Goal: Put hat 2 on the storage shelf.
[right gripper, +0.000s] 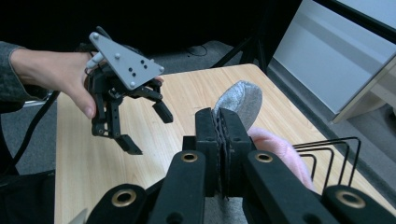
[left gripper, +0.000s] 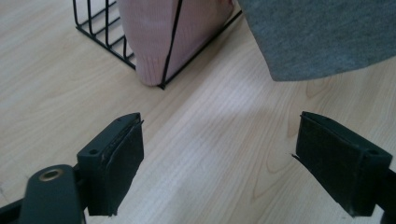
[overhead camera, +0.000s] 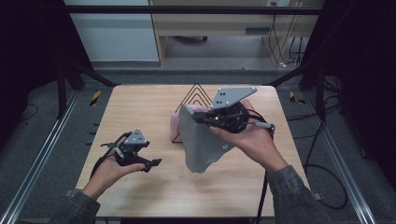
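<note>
Over the table: both of my grippers were up off the light wooden tabletop (overhead camera: 140,196).
Right gripper (overhead camera: 198,116): jaws pinched together on the top edge of a grey knit cloth (overhead camera: 201,144); in the right gripper view the fabric (right gripper: 240,100) was sandwiched between the pads.
Cloth: hung down from my right jaws, lower edge just above the wood, near table centre.
Left gripper (overhead camera: 150,163): jaws spread wide, nothing between them; bare wood showed between the pads (left gripper: 119,163) in the left gripper view.
Left position: near the left front of the table, well apart from the cloth, jaws aimed toward it.
Rack: black wire rack with a triangular frame (overhead camera: 194,95) stood behind the cloth.
Pink item: soft pink knit piece (left gripper: 156,42) sat inside the rack, poking past its lower wire onto the table.
Gap: grey cloth hung just beside the rack; contact with it I couldn't tell.
</note>
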Demonstrator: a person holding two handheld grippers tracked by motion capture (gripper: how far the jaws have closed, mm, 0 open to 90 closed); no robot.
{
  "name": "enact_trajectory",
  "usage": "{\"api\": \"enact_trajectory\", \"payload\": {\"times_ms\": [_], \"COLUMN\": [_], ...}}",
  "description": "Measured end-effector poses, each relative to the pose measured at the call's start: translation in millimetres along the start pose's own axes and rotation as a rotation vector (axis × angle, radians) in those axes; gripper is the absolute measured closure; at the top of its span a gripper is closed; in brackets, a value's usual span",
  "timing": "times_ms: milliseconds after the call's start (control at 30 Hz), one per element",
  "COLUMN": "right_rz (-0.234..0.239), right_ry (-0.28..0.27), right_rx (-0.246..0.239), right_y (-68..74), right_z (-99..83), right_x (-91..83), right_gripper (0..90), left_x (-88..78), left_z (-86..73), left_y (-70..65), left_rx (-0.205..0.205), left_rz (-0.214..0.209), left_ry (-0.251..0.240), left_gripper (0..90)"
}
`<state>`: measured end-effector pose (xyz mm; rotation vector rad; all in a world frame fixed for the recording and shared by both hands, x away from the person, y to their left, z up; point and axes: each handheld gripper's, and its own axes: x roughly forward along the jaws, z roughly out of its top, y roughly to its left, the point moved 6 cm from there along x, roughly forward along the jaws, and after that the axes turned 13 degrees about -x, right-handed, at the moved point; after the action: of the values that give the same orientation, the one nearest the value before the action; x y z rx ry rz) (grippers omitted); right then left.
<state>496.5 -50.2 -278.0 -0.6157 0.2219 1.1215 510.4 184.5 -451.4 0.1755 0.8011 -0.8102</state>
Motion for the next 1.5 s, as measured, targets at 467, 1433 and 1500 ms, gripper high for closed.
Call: {"api": "enact_trajectory", "payload": {"times_ms": [467,1433,1500], "right_rz": [0.002,0.036,0.032], "right_ry": [0.006,0.006,0.007], "right_rx": [-0.014,-0.039,-0.033], "right_y": [-3.2,11.5,10.2], "right_z": [10.8,20.9,17.9], "right_x": [-3.0,8.7,8.7], "right_gripper": [88.1,88.0,88.0], "left_x": [-2.0,30.2,34.8], "left_z": [31.0,48.7,52.7], "left_y": [-3.6,-34.0,-36.2], "left_rx": [-0.012,0.049,0.063], "left_rz": [-0.056,-0.208,-0.208], "left_ry": [-0.051,-0.035,-0.053], "left_gripper": [19.7,47.6,62.2]}}
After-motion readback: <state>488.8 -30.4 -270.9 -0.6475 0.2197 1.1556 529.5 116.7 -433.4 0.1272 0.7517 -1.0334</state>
